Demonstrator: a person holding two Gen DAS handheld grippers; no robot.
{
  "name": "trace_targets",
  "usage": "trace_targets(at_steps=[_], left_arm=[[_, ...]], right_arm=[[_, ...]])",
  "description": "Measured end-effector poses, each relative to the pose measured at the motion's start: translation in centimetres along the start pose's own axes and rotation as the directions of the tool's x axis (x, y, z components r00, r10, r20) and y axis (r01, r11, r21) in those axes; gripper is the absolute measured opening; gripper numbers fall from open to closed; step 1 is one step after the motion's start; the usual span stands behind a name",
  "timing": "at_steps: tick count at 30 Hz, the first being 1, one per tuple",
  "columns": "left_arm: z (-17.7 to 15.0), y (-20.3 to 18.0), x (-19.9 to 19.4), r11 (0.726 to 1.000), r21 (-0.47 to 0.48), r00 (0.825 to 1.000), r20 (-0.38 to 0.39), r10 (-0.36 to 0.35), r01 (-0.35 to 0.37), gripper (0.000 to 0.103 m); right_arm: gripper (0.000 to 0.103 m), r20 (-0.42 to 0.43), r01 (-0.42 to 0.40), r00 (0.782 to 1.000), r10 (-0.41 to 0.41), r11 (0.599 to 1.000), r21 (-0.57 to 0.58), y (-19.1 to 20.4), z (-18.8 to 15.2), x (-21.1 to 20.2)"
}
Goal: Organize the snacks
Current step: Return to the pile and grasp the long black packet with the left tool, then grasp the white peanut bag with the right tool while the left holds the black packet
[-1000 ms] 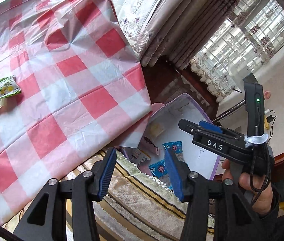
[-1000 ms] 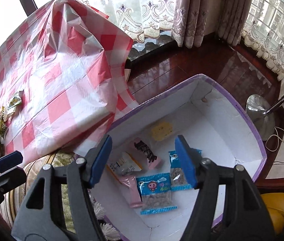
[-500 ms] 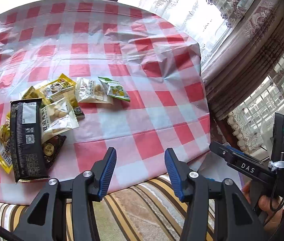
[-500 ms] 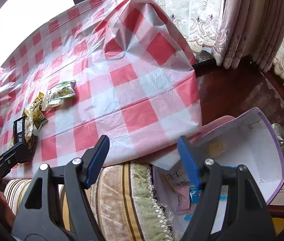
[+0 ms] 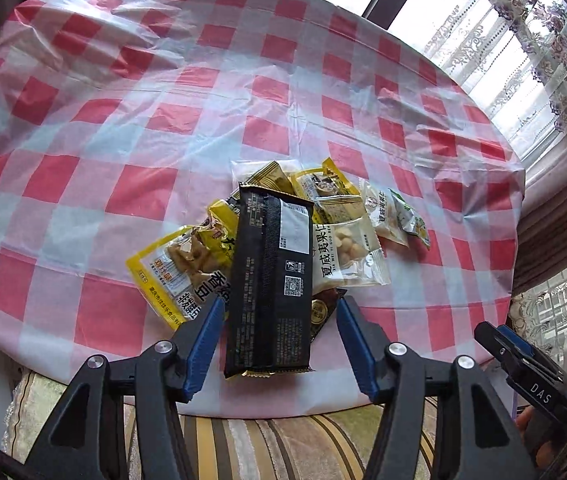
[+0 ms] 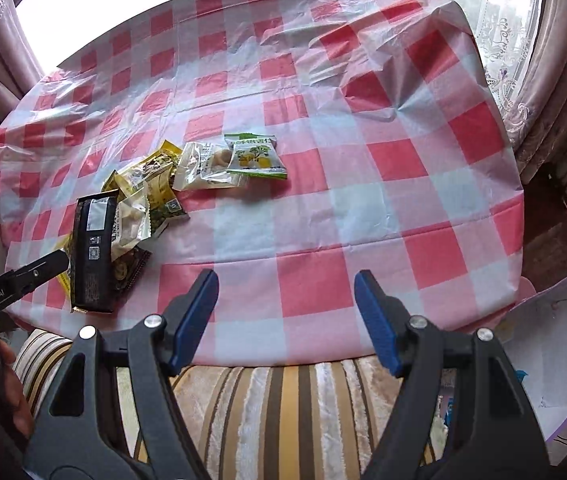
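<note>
Left hand-held gripper (image 5: 277, 344) tilted down, jaws opening astride black packet (image 5: 271, 280).

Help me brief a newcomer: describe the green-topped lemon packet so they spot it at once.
On the red-and-white checked tablecloth lies one heap of snack packets. The lemon packet sits at the heap's far right end, overlapping a clear nut packet; it alone has a green band and yellow lemons.

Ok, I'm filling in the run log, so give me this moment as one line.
left gripper: opening, straddling black packet, no grip | right gripper: open, empty, over tablecloth | snack pile: on table | box: at right
</note>
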State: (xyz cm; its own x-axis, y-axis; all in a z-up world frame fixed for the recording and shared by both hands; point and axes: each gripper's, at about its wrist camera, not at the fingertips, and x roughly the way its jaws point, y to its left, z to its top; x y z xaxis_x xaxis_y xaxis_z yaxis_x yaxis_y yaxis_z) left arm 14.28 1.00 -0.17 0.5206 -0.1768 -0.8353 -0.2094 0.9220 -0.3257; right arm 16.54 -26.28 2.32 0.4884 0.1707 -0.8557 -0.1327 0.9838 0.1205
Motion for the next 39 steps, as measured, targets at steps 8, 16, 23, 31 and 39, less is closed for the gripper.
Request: trace_targets(at_steps=[8,16,23,31,39], left_arm=[[0.7,-0.5,2.9,0.996,0.062,0.994,-0.075,0.075,-0.071,0.065],[0.9,-2.4,5.1,0.966,0.155,0.971,-0.086,0.222,-0.207,0.074],[0.8,-2.5,5.5,0.948,0.184,0.960,-0.060,0.274,-0.259,0.064],[0.6,0.5,1.8,0.988,0.054,0.989,-0.002,0.146,-0.145,0.050],[0.8,7.6,-1.2,0.975,-0.164,0.986,0.050,0.160,-0.150,0.050]], right_arm=[[0.074,-0.016,-0.008,1.000,0.007,0.997,-0.076,3.7,0.2,1.5],[0.075,-0.017,0.010,1.000,-0.011,0.995,-0.101,4.9,-0.2,2.5],[0.075,-0.040,-0.002,0.999,-0.001,0.998,-0.069,4.2,-0.3,3.1],[0.075,-0.020,0.010,1.000,-0.012,0.995,-0.103,5.0,-0.3,2.6],[0.075,-0.018,-0.032,0.999,0.029,0.981,-0.190,8.9,0.1,2.7]])
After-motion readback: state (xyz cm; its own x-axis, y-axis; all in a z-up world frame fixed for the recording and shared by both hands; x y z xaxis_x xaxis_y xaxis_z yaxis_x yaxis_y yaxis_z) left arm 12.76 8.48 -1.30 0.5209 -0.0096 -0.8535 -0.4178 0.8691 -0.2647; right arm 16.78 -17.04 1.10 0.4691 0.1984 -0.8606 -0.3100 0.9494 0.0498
